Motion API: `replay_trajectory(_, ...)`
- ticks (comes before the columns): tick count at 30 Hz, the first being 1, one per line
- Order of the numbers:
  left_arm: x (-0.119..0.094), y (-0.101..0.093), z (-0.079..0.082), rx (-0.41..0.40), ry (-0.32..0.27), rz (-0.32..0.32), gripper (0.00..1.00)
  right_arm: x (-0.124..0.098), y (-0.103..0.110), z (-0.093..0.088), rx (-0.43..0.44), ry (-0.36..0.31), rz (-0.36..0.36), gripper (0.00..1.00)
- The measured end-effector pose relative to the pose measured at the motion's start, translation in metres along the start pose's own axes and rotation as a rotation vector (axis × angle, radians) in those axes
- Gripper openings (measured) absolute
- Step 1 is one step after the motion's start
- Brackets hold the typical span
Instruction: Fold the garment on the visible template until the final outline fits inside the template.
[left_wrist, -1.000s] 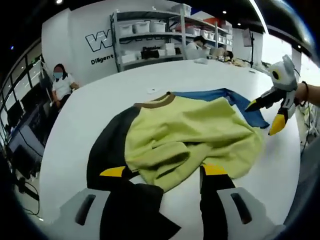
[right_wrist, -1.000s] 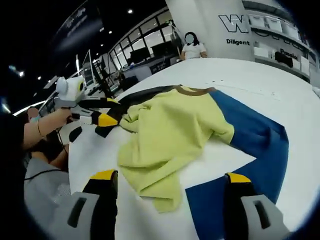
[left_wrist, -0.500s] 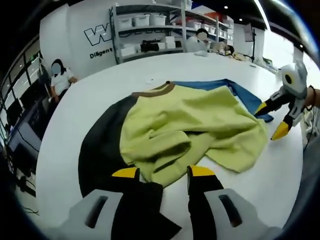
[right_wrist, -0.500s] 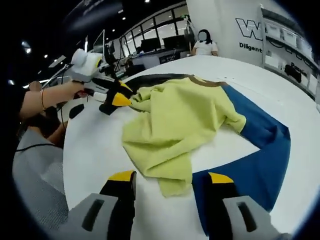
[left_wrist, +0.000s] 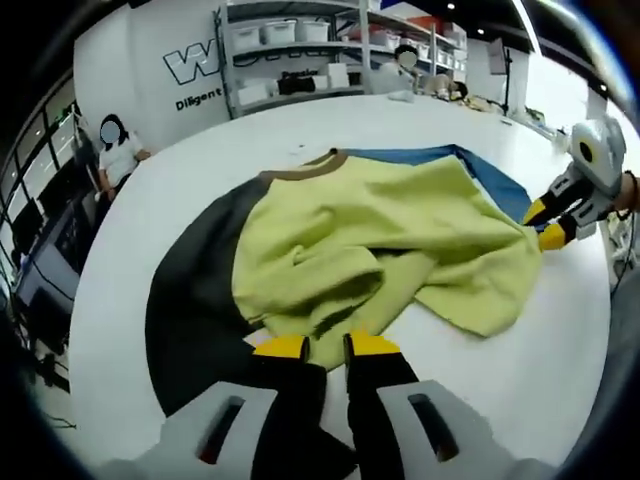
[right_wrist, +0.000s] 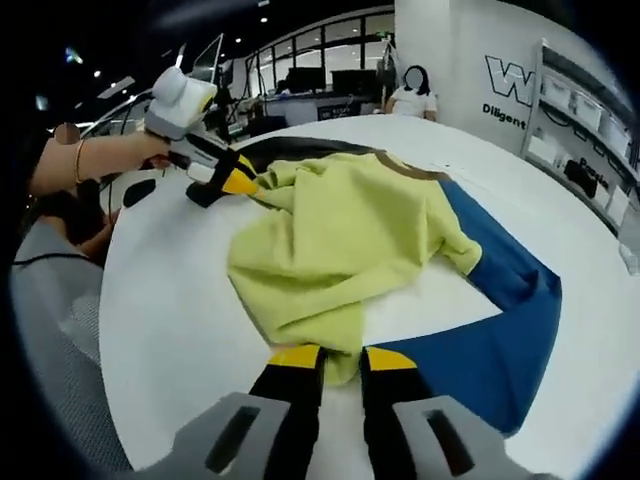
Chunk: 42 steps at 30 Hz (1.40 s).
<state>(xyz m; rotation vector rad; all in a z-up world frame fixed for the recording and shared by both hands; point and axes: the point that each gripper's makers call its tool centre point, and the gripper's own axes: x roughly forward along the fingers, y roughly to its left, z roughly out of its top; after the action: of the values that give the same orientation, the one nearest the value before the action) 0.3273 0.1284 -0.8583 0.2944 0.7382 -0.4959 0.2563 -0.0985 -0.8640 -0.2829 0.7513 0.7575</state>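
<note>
On the white table (left_wrist: 120, 300), the yellow-green garment (left_wrist: 370, 250) lies rumpled.

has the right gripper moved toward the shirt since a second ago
Yes. In the left gripper view the right gripper has closed in from beside the blue template onto the yellow-green shirt's edge.

Pale grey moulded bodies on left gripper (left_wrist: 325, 345) and right gripper (right_wrist: 342, 356), with dark slots; black jaws capped in yellow. Thin bracelet (right_wrist: 77, 160) on the wrist; grey clothing (right_wrist: 55, 330) below.
</note>
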Motion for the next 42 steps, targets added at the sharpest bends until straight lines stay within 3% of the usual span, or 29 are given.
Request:
replay_trajectory(2, -0.001, 0.002, -0.002, 0.007, 0.006, 0.008, 0.01, -0.001, 0.002, 0.001, 0.031, -0.011, 0.012, 0.04)
replay_trajectory(9, -0.007, 0.0, -0.003, 0.015, 0.006, -0.002, 0.01, -0.009, 0.01, 0.003, 0.039, -0.018, 0.025, 0.01)
replay_trajectory(20, -0.029, -0.006, 0.01, -0.02, -0.048, -0.03, 0.01, -0.027, 0.023, 0.006, 0.041, -0.017, 0.065, 0.0)
replay_trajectory(27, -0.052, -0.011, 0.011, -0.034, -0.036, -0.021, 0.01, -0.044, 0.034, 0.003, 0.073, 0.009, 0.093, 0.0)
replay_trajectory(34, -0.067, -0.018, 0.001, -0.045, 0.005, -0.009, 0.01, -0.06, 0.041, 0.004, 0.072, 0.016, 0.094, 0.0)
replay_trajectory(42, -0.088, -0.023, 0.001, -0.075, 0.005, -0.012, 0.01, -0.077, 0.049, 0.004, 0.051, 0.027, 0.106, 0.0)
